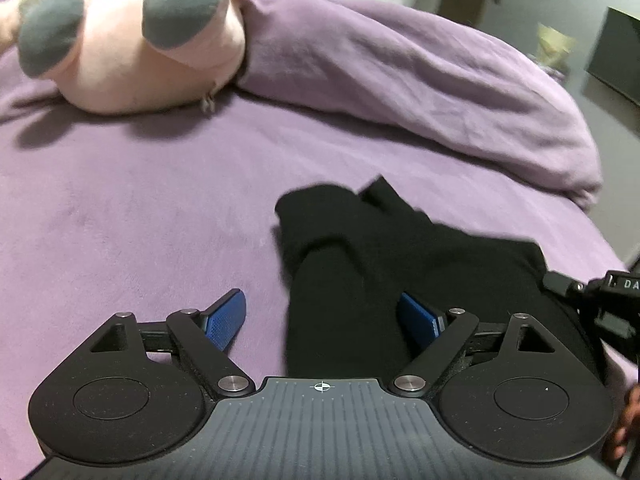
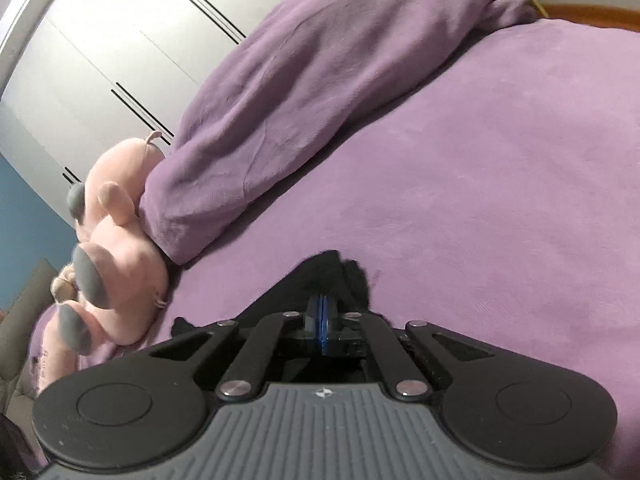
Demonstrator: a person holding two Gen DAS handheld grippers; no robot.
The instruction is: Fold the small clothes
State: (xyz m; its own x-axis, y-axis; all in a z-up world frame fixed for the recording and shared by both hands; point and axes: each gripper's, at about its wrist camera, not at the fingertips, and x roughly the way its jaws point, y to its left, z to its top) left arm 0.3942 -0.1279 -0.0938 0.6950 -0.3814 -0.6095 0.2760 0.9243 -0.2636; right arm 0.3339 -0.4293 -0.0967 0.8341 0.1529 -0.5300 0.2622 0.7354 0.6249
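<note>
Risk is judged to sit with the small black knitted garment (image 1: 360,264), which lies rumpled on the purple fleece bedspread (image 1: 140,208), at about 5 o'clock in the left wrist view. The left gripper (image 1: 324,320) is held spread wide, its blue-padded fingers (image 1: 226,318) set either side of the garment's near edge with nothing pinched. The right gripper (image 2: 321,320) is seen pressed together over the same dark cloth (image 2: 336,272); whether fabric is caught between the pads cannot be told. If only one layer is caught, the fold could be dragged apart or the garment bunched by a lift. The bundled purple duvet (image 1: 420,80) at 1 o'clock and the pink plush toy with grey patches (image 1: 132,40) at 11 o'clock are kept well apart. No containers are shown.
</note>
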